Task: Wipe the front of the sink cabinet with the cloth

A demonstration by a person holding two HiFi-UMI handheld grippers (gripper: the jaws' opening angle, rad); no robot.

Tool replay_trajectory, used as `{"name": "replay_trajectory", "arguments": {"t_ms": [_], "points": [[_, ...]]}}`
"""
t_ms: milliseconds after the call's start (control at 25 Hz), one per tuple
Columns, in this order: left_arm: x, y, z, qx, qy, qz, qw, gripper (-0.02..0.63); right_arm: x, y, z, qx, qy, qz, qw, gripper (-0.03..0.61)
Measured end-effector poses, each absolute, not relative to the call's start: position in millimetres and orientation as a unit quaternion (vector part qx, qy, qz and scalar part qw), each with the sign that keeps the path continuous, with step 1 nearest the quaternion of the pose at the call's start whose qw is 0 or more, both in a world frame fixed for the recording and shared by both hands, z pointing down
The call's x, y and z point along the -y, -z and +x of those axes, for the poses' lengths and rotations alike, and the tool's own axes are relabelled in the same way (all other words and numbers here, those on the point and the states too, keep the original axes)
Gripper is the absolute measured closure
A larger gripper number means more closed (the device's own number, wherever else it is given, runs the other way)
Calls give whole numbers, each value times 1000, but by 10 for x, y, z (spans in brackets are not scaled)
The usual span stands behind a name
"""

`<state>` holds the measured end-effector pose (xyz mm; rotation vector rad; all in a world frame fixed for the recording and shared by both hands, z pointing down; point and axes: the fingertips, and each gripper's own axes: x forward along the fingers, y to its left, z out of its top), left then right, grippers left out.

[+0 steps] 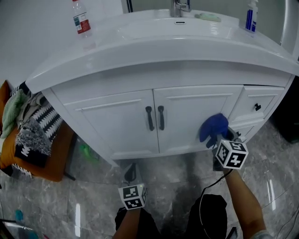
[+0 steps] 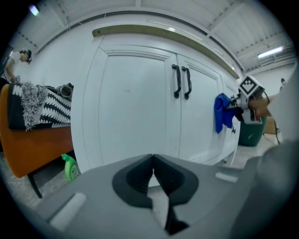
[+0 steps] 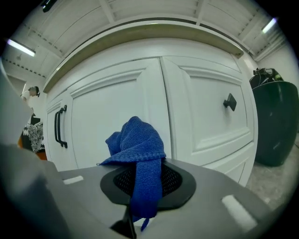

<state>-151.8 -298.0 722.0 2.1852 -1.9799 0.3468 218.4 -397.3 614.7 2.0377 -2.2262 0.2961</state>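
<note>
The dark bin [image 3: 275, 122] stands on the floor at three o'clock of the sink cabinet [image 1: 187, 114], and its inside is out of sight. On the counter [image 1: 154, 44], a clear bottle [image 1: 81, 19] with a red label at eleven o'clock and a blue-and-white bottle [image 1: 252, 15] at one o'clock are both cut off by the top edge. So is the tap [image 1: 180, 7], and how full the bottles are cannot be made out. The right tongs [image 3: 142, 177] are clamped on the blue cloth [image 3: 138, 140], which bunches ahead of the tips, close at the cabinet front by the right door's right edge, at four o'clock of the handles [image 1: 149, 118]. The left tongs [image 2: 153, 161] are closed tip to tip, holding nothing, low before the left door. There are two doors, two black bar handles, one drawer knob [image 3: 229, 102] and one green bottle [image 2: 69, 166] on the floor at the cabinet's nine o'clock.
</note>
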Motion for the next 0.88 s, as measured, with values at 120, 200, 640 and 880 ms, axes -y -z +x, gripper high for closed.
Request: {"name": "replay_trajectory", "arguments": {"t_ms": [120, 200, 640, 880], "points": [[2980, -7213, -1515, 663, -114, 735, 88, 603, 3980, -6306, 2137, 722, -110, 681, 55, 505], [2979, -7211, -1509, 660, -113, 737, 90, 603, 3989, -6366, 2071, 710, -124, 691, 47, 503], [2906, -7146, -1641, 669, -93, 730, 99, 603, 3985, -6386, 1110, 738, -109, 664, 49, 506], [2837, -7040, -1673, 674, -75, 729, 94, 603, 3947, -6385, 362, 775, -91, 622, 59, 505]]}}
